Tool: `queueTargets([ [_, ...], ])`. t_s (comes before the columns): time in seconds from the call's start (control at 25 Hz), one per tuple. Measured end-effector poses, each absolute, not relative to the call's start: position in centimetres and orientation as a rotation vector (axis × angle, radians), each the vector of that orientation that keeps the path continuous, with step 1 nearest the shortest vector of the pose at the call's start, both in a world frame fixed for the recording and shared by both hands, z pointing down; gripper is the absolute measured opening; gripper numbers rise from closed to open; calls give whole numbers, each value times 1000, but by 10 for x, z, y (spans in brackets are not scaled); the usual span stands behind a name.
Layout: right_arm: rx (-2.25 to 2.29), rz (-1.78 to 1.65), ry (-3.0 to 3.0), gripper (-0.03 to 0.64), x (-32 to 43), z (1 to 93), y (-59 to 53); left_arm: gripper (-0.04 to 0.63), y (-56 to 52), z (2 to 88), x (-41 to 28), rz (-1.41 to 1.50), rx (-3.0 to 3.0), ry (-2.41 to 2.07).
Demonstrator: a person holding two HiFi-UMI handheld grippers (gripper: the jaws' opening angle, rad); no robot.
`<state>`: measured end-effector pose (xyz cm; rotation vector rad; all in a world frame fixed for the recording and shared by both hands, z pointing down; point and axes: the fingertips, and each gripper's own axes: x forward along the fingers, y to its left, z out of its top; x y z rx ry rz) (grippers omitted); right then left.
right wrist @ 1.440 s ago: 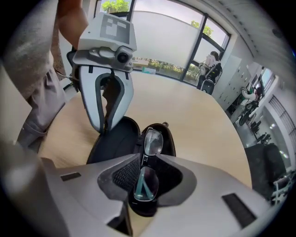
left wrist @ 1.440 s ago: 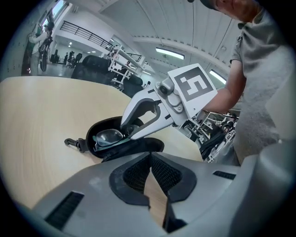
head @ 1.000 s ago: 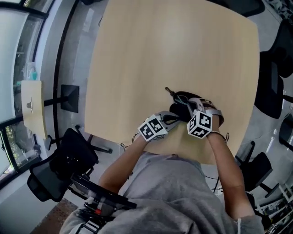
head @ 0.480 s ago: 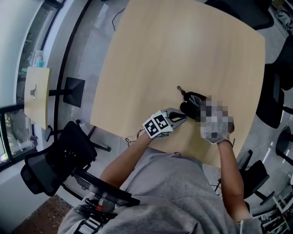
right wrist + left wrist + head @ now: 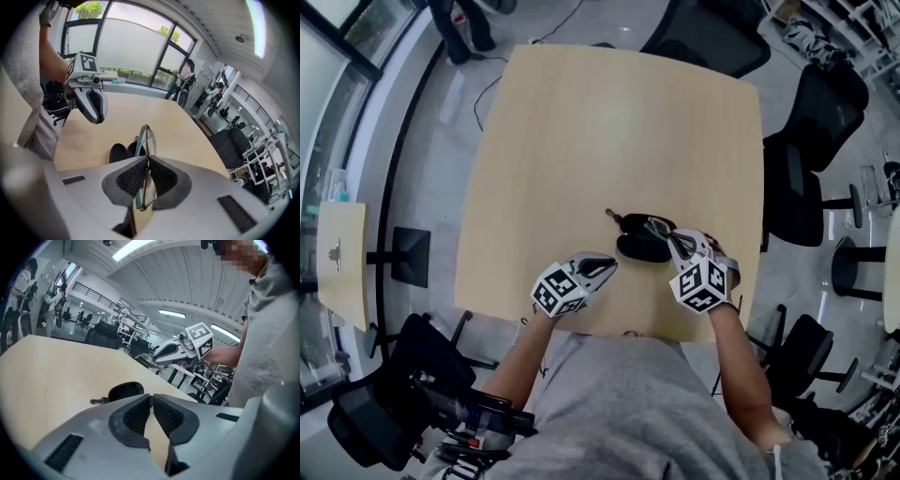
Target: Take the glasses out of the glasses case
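Note:
The black glasses case [image 5: 643,247] lies on the light wooden table [image 5: 609,141] near its front edge, and shows in the left gripper view as a dark oval case [image 5: 125,391] with a small clip. My right gripper [image 5: 679,244] is shut on the thin-rimmed glasses [image 5: 146,150], which stand edge-on between its jaws just above the case [image 5: 123,152]. The glasses [image 5: 661,229] show by the case's right end. My left gripper [image 5: 598,266] hovers left of the case, its jaws shut with nothing between them.
Black office chairs [image 5: 811,141] stand to the table's right and at its far side. A small side table [image 5: 336,253] stands on the left, beside windows. The person's grey shirt [image 5: 619,412] fills the near edge.
My left gripper has drawn back from the case to its left. The right gripper still holds the glasses over the case. The head camera has shifted, so the table sits differently in view.

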<state>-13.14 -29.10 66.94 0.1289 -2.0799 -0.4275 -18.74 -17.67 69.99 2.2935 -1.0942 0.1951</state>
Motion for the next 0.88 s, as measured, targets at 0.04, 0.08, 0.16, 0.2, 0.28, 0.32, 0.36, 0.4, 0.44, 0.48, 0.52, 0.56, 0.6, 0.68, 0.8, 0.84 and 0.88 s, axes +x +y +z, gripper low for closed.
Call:
queueTargets([
  [0.04, 151, -428, -2083, 31, -126, 661, -289, 8, -172, 695, -190, 188, 2296, -1102],
  [0.08, 172, -428, -2084, 31, -120, 653, -286, 8, -167, 690, -191, 180, 2295, -1109],
  [0.16, 220, -431, -2087, 31, -107, 638, -284, 8, -160, 681, -195, 165, 2301, -1121],
  [0.2, 251, -436, -2089, 31, -100, 630, -285, 8, -159, 676, -197, 163, 2313, -1124],
  [0.28, 321, -447, -2094, 31, -89, 617, -289, 8, -161, 668, -204, 167, 2345, -1126],
  [0.32, 353, -448, -2096, 31, -83, 612, -290, 8, -160, 664, -208, 169, 2357, -1130],
  [0.36, 382, -445, -2099, 31, -76, 607, -290, 8, -158, 659, -211, 171, 2365, -1135],
  [0.4, 409, -438, -2101, 31, -69, 603, -290, 8, -155, 655, -213, 171, 2369, -1141],
  [0.44, 433, -429, -2103, 31, -61, 600, -289, 8, -151, 651, -215, 172, 2370, -1147],
  [0.48, 455, -422, -2103, 31, -54, 599, -288, 8, -148, 647, -217, 174, 2371, -1155],
  [0.52, 473, -415, -2103, 31, -47, 598, -287, 8, -144, 644, -219, 176, 2372, -1163],
  [0.56, 487, -410, -2103, 31, -41, 598, -285, 8, -141, 641, -220, 180, 2372, -1171],
  [0.6, 499, -405, -2102, 31, -34, 599, -283, 8, -137, 639, -220, 186, 2371, -1177],
  [0.68, 522, -392, -2097, 31, -18, 600, -278, 8, -127, 637, -215, 203, 2371, -1175],
  [0.8, 573, -371, -2092, 31, 9, 605, -273, 8, -112, 631, -205, 234, 2387, -1162],
  [0.84, 591, -363, -2094, 31, 17, 607, -272, 8, -108, 629, -202, 243, 2394, -1162],
  [0.88, 606, -355, -2094, 31, 26, 610, -272, 8, -104, 628, -200, 252, 2399, -1164],
])
